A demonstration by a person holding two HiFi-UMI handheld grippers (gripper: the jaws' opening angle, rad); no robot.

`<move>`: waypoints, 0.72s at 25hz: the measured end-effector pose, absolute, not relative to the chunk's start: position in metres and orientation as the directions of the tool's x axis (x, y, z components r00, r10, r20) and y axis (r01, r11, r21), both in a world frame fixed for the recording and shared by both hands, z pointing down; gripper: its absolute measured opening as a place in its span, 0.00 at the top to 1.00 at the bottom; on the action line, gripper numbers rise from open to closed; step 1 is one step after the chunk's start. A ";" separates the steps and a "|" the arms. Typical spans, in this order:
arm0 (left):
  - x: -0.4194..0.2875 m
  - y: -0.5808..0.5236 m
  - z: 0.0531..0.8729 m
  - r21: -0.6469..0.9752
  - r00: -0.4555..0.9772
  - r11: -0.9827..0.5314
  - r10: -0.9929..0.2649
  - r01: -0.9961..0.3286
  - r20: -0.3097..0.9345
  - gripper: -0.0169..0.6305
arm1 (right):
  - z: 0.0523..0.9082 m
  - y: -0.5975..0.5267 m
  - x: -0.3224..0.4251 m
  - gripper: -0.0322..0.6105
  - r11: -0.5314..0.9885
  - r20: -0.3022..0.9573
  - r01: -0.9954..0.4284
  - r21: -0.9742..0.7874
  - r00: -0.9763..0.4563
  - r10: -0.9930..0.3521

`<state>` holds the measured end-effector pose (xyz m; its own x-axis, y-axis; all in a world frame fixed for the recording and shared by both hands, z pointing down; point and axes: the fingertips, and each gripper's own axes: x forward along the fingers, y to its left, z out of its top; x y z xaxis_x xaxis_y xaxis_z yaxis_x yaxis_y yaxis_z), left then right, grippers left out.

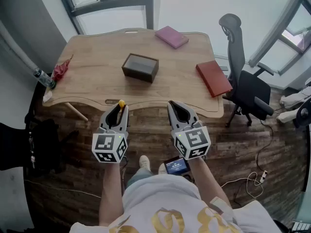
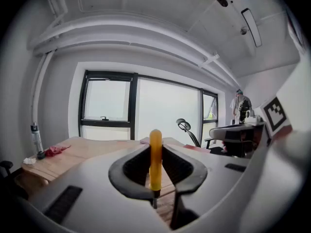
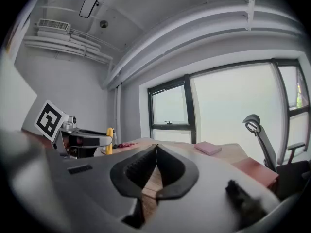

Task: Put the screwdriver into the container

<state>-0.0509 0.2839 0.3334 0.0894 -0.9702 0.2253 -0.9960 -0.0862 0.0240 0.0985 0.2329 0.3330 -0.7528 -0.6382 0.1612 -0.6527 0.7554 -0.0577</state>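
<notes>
My left gripper (image 1: 119,109) is shut on the screwdriver (image 1: 121,103), just in front of the table's near edge. In the left gripper view the yellow handle (image 2: 155,158) stands upright between the pads, its metal shaft pointing down. The container (image 1: 140,67), a dark open box, sits on the middle of the wooden table (image 1: 92,86), beyond both grippers. My right gripper (image 1: 172,106) is shut and holds nothing, level with the left one; its jaws meet in the right gripper view (image 3: 155,148), where the yellow handle (image 3: 110,141) also shows at the left.
A pink book (image 1: 171,36) lies at the table's far edge and a red book (image 1: 214,77) at its right side. A red cloth (image 1: 61,70) and a bottle (image 1: 43,77) are at the left edge. An office chair (image 1: 245,84) stands to the right.
</notes>
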 end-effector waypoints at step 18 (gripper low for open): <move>-0.036 0.283 0.344 0.122 0.123 -0.094 -0.960 -0.988 0.253 0.85 | 0.333 0.229 0.116 0.90 0.726 0.114 -0.673 -0.139 -0.740 -0.663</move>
